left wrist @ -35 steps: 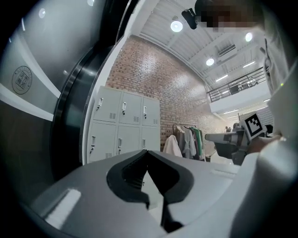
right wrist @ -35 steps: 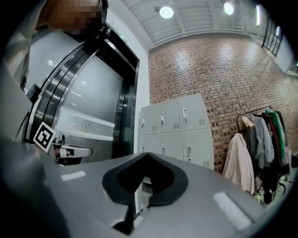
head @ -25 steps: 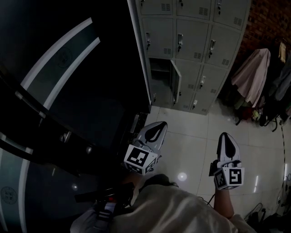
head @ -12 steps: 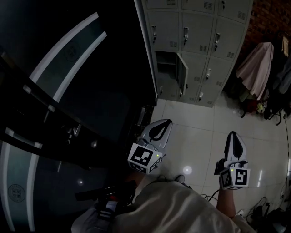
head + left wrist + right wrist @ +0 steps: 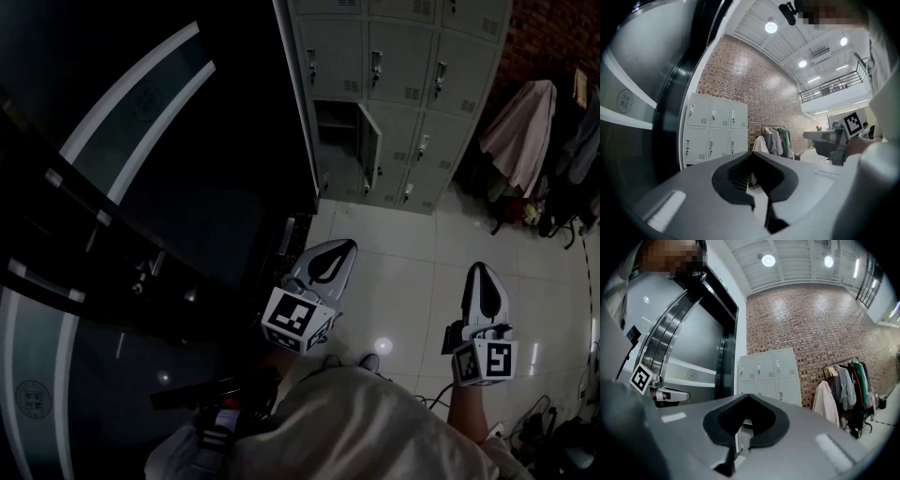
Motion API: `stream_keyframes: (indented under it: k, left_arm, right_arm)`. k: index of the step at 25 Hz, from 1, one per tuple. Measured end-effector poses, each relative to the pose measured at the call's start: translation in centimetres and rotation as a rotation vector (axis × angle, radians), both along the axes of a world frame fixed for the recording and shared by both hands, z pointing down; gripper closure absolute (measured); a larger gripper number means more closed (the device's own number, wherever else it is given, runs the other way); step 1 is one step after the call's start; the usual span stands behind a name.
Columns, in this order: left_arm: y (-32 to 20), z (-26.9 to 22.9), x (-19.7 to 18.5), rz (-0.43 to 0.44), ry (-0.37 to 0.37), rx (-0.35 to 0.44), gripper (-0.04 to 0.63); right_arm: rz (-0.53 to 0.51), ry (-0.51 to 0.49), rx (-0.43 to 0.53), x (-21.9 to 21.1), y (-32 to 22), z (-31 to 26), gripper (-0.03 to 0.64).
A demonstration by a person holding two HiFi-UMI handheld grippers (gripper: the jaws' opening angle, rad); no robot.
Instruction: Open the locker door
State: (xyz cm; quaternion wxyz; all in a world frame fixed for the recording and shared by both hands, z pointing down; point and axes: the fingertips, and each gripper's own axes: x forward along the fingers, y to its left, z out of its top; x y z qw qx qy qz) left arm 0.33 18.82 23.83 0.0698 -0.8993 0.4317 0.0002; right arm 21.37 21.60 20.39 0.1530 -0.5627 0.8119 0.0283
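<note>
A bank of grey lockers (image 5: pixel 394 84) stands against the brick wall at the top of the head view. One locker door (image 5: pixel 369 142) in it hangs open, with a dark compartment (image 5: pixel 336 127) to its left. My left gripper (image 5: pixel 330 261) is shut and holds nothing. It hovers over the tiled floor well short of the lockers. To its right, my right gripper (image 5: pixel 481 284) is shut and just as empty. The lockers (image 5: pixel 714 126) show far ahead in the left gripper view past the left gripper (image 5: pixel 752 161). In the right gripper view the lockers (image 5: pixel 771 370) sit beyond the right gripper (image 5: pixel 740 427).
A large dark curved glass door structure (image 5: pixel 141 187) fills the left of the head view, right beside the left gripper. Coats on a rack (image 5: pixel 525 141) hang to the right of the lockers. Cables and bags (image 5: pixel 548 441) lie on the floor at the lower right.
The head view has shifted a little, so the lockers sit slightly higher in the frame. Both grippers stay shut at about the same spots over the floor. The locker door stands open as before.
</note>
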Motion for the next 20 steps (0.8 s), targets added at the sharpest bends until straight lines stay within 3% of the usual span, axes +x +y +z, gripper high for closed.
stream_keyframes:
  k: [20]
  left_arm:
    - [1.1,0.2,-1.7,0.017,0.010,0.007,0.586]
  right_arm:
    - [-0.014,-0.018,0.013,-2.4,0.9,0.1,0.617]
